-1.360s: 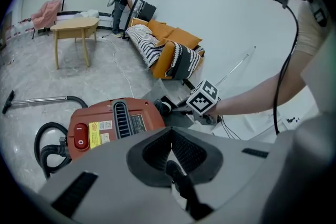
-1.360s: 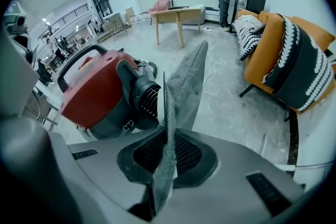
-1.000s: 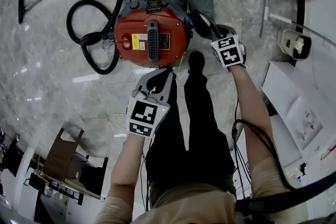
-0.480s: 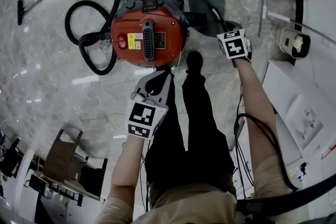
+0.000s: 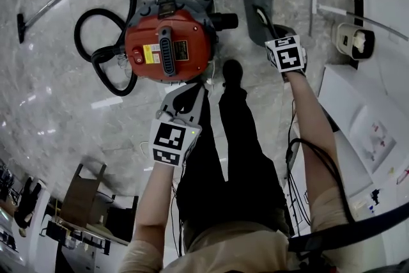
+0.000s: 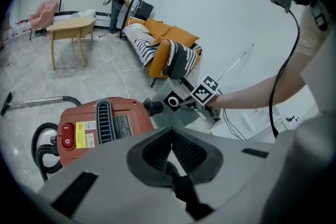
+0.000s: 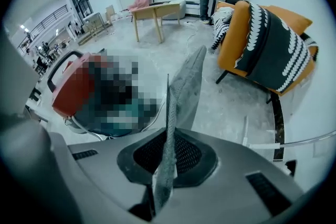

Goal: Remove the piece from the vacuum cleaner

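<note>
We find no word or number that we can read. The vacuum bears a yellow label and, on the other side of its black grille, a dark label; both carry print, but it is too small and blurred for us to make out. The only other signs we see are black-and-white square markers with blocky patterns, not letters: one on the left cube, and some on the right cube. In the left gripper view we also see a black square with a white ring just beside the right cube
</note>
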`<state>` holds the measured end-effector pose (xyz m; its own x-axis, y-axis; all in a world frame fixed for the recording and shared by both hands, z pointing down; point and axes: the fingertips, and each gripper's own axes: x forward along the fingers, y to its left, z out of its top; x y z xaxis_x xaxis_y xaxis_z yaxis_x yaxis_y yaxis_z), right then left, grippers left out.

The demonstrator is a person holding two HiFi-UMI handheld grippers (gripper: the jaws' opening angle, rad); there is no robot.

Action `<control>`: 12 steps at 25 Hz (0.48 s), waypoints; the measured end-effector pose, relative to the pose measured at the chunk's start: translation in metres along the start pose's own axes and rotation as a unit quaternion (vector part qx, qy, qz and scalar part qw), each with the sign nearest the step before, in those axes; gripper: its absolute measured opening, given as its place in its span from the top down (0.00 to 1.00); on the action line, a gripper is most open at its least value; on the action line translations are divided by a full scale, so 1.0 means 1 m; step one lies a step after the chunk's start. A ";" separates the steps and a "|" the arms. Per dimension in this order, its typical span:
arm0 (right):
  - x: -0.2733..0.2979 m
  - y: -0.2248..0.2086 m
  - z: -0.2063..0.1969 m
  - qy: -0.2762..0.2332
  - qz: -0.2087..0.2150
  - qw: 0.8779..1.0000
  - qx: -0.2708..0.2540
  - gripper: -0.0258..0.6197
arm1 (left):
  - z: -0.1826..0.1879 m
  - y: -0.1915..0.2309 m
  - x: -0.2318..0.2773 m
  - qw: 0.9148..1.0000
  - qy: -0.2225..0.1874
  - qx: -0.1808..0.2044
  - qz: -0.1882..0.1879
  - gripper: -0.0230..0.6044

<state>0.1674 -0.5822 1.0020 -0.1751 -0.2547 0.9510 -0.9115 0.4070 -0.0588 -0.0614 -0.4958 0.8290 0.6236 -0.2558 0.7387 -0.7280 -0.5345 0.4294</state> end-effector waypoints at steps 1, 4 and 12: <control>-0.003 -0.003 0.001 -0.004 0.002 1.000 0.011 0.92 | 0.001 -0.001 0.001 1.000 0.003 0.002 0.000 0.96; -0.014 -0.014 0.002 -0.016 0.012 0.998 0.060 0.92 | 0.005 -0.010 0.004 1.000 0.009 0.008 -0.004 0.96; -0.070 -0.037 -0.002 -0.055 0.030 0.986 0.152 0.92 | 0.037 -0.040 0.002 0.999 0.010 0.039 -0.019 0.96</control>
<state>0.2135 -0.5780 0.9386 -0.2555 -0.3382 0.9057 -0.9651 0.1456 -0.2179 -0.0201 -0.5049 0.7941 0.6445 -0.2190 0.7326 -0.6788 -0.6048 0.4164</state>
